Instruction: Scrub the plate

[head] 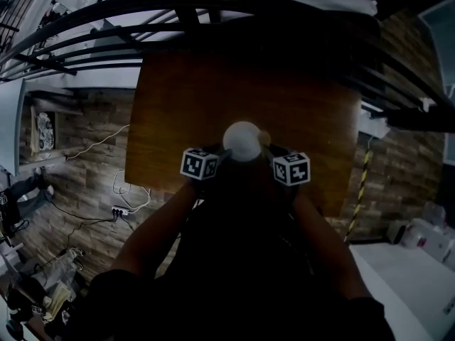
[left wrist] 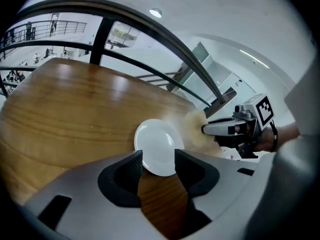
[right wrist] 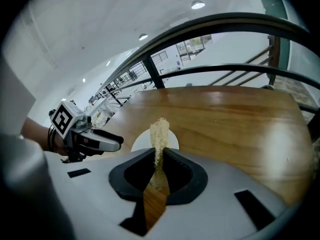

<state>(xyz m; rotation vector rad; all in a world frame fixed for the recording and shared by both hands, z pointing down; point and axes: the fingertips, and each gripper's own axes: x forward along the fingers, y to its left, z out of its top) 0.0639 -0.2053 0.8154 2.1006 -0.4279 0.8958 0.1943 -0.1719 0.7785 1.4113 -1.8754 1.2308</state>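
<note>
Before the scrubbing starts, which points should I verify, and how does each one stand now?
1. Plate lies flat on the wooden table: ok.
2. Right gripper is shut on the scrub pad: ok.
3. Left gripper is open, and the plate's near rim shows between its jaws: ok.
4. Left gripper holds the plate steady: not ok, no grip yet.
5. Scrub pad touches the plate: cannot tell.

1 plate [left wrist: 159, 146], 1 sponge [right wrist: 159, 134] (tan), 1 wooden table [left wrist: 75, 114].
</note>
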